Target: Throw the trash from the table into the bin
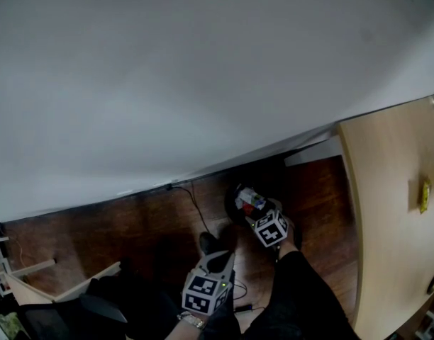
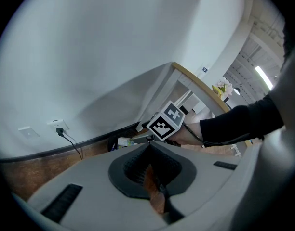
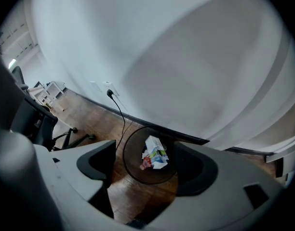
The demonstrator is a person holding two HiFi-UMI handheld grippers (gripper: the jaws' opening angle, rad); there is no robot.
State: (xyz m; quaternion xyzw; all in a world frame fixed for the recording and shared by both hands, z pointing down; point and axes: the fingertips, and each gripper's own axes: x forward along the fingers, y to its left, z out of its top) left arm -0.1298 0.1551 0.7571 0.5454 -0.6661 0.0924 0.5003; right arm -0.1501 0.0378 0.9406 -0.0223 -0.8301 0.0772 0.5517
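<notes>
Trash (image 3: 154, 153) lies in the bin (image 3: 132, 166) directly beneath the wide-apart right tongs (image 3: 146, 170).

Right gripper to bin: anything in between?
Nothing. In the right gripper view the open right gripper looks straight onto the bin, with crumpled packaging lying inside it.

A white wall (image 1: 203, 62) fills the head view from 9 to 2 o'clock. A dark wooden floor (image 1: 96, 243) lies toward 6, a black cable (image 1: 193, 202) crosses it, and a pale wooden table (image 1: 394, 190) stands at 3.
</notes>
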